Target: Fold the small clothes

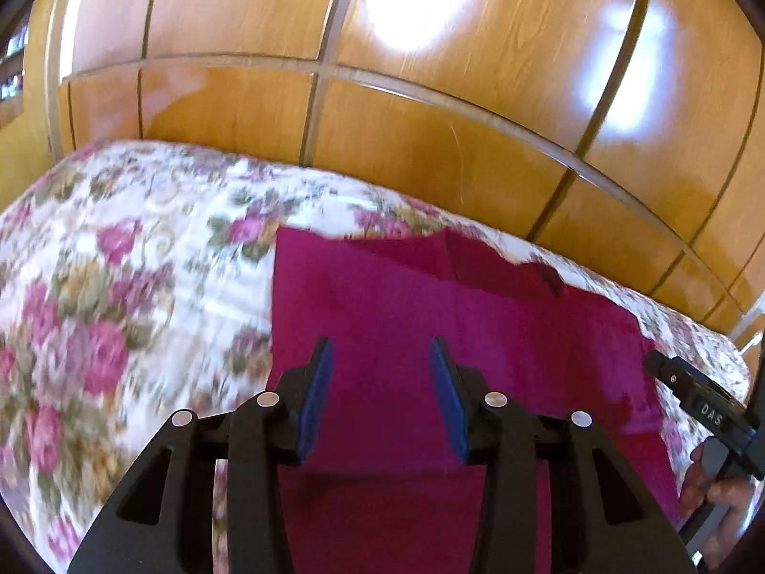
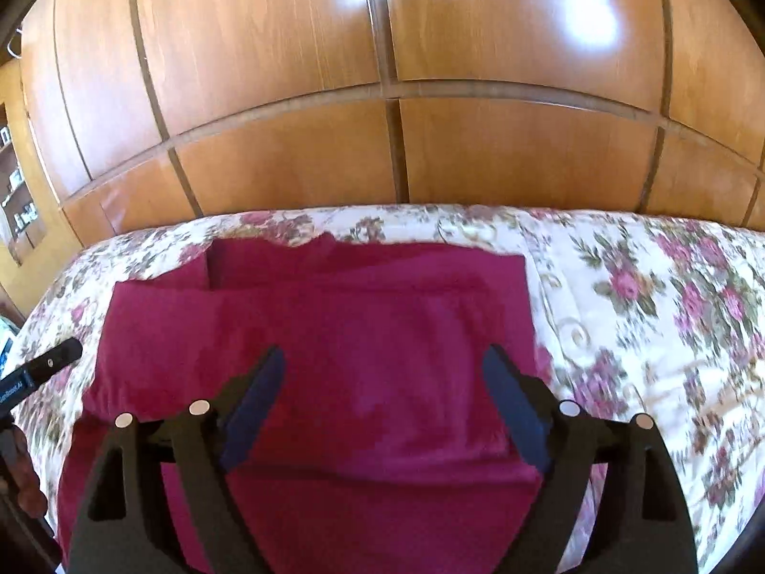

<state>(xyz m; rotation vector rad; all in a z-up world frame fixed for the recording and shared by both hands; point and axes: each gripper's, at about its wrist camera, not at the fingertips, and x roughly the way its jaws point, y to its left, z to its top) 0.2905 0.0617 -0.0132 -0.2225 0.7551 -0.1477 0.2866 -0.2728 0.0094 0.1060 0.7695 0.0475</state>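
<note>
A magenta garment (image 2: 315, 335) is shown spread on a bed covered by a floral bedspread (image 2: 645, 315), directly ahead of and beneath both tools. The left hand-held gripper (image 1: 381, 363) is seen with its blue pads partly apart and nothing clamped between them; the cloth lies below. The right hand-held gripper (image 2: 385, 373) is held wide apart, likewise empty, above the near half of the garment. A folded-over layer is visible along the far edge, and a crease crosses the near part, so at least one fold is judged complete. Further folds to reduce the rectangle are judged to remain. A wooden wardrobe (image 2: 382, 95) stands beyond the bed.
</note>
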